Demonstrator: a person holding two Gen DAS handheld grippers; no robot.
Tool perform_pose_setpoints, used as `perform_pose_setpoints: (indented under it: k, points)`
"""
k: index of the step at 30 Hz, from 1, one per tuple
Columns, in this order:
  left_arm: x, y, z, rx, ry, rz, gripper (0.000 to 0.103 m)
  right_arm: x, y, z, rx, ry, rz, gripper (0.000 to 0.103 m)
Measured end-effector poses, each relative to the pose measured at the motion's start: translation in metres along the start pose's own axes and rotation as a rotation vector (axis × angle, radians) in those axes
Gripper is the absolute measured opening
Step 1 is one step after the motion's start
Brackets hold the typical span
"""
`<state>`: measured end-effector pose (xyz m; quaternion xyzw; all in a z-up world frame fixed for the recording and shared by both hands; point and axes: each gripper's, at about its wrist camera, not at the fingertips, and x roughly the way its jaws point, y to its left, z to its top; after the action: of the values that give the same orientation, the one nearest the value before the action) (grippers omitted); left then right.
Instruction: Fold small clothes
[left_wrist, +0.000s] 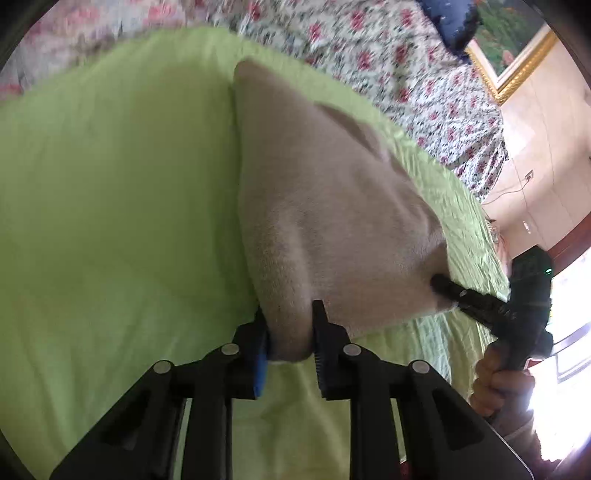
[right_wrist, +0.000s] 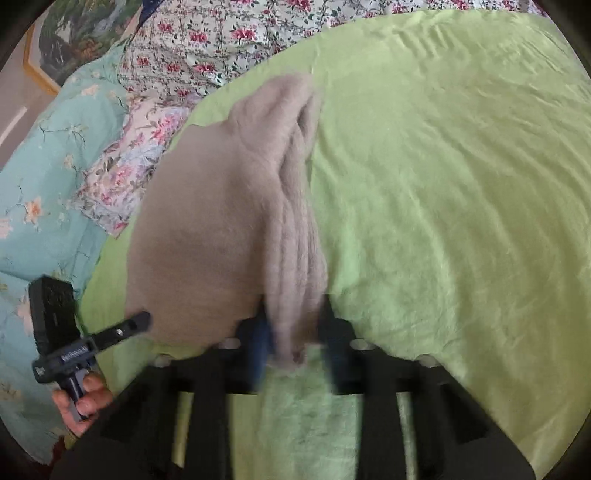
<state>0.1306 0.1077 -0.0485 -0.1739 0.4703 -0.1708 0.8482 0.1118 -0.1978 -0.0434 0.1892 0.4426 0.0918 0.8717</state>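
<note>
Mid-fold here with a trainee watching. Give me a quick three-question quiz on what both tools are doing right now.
1. True or false: the left tool is shut on the fuzzy beige knit garment.
2. What does the right tool grip?
A. flowered bedsheet
B. beige garment
C. nothing
3. Which cloth lies directly under the garment?

Key:
1. True.
2. B; it clamps a bunched edge.
3. The light green cloth.
</note>
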Motion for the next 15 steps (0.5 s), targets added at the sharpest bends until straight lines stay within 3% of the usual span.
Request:
perform_pose_setpoints:
  k: [3,7,12,15]
  points:
    - [0.002,-0.009,-0.007,-0.009,0.014,0.016,0.018,-0.014,0.006,0.006,-0.064,-0.035,-0.042,0.019]
    - [0.012,-0.010,-0.015,-0.022,0.028,0.083,0.019,0.010,-0.007,-0.004,-0.065,0.042,-0.110,0.019]
    - [0.006,-0.015,-0.016,0.010,0.039,0.115,0.023,-0.003,-0.010,-0.002,-0.043,0.017,-0.152,0.031]
    - [0.000,-0.016,-0.019,0.016,0.032,0.123,0.025,-0.029,-0.002,0.005,-0.045,-0.072,-0.160,0.032]
